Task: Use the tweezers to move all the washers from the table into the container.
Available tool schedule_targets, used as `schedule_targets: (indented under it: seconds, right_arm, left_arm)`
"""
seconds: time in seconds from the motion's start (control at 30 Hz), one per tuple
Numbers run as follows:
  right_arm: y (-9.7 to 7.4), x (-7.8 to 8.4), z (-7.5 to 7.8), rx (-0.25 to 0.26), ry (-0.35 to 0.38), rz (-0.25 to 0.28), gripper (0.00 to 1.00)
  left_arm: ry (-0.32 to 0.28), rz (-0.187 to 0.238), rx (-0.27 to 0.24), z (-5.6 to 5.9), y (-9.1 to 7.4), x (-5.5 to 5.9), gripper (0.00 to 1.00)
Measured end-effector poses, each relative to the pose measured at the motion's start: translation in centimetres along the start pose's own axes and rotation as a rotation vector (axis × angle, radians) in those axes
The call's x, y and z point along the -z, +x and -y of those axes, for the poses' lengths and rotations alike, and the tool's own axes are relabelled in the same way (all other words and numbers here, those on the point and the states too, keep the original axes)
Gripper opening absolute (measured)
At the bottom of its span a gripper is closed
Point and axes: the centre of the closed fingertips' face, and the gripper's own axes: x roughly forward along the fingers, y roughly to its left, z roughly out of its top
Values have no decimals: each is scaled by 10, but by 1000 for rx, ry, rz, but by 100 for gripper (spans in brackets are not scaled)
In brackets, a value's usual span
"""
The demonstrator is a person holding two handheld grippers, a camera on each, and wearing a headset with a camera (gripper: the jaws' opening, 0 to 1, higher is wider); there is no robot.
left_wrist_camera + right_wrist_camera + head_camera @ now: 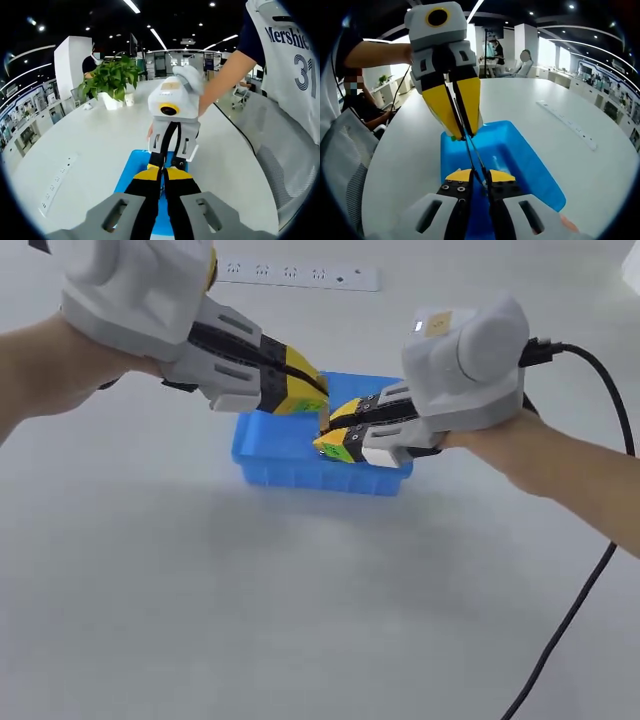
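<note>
The blue container (290, 465) stands on the white table (200, 580). Both grippers meet tip to tip just above it. My left gripper (312, 397) comes in from the upper left, my right gripper (335, 437) from the right. In the right gripper view the thin dark tweezers (469, 142) run from between the left gripper's yellow jaws (461, 107) down into my right gripper (481, 176), over the container (525, 165). My left gripper (161, 175) is shut, facing the right gripper (167, 159) above the container (127, 172). Both grippers appear shut on the tweezers.
A white power strip (300, 273) lies at the table's far edge, also seen as a power strip (567, 122) to the right. A black cable (590, 580) trails off the right gripper. A potted plant (112, 80) stands farther along the table. The person's arms hold both grippers.
</note>
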Motion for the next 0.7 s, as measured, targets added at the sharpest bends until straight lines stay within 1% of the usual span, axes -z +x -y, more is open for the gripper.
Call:
schedule_targets:
  seconds: [0.1,0.3,0.4,0.43,0.53,0.63,0.7]
  right_arm:
    - [-1,-2,2,14,-2,1,12]
    - [-7,-11,2,19,-11,17,12]
    - [-14,-20,1,29,-40,31,11]
    - [-16,-22,0,29,-40,36,11]
    - [-25,-30,-2,41,-45,55,11]
    - [-33,-35,-6,53,-58,61,10]
    - [-39,-39,-9,60,-65,66,10]
  left_arm:
    - [9,-1,1,0,0,-2,6]
    - [27,6,-1,3,-3,-12,6]
    - [37,17,-11,2,-9,-19,6]
    - [37,22,-13,2,-11,-21,6]
    - [51,33,-22,6,-18,-32,6]
    - [62,36,-27,10,-23,-37,6]
    - [73,37,-31,13,-27,-43,6]
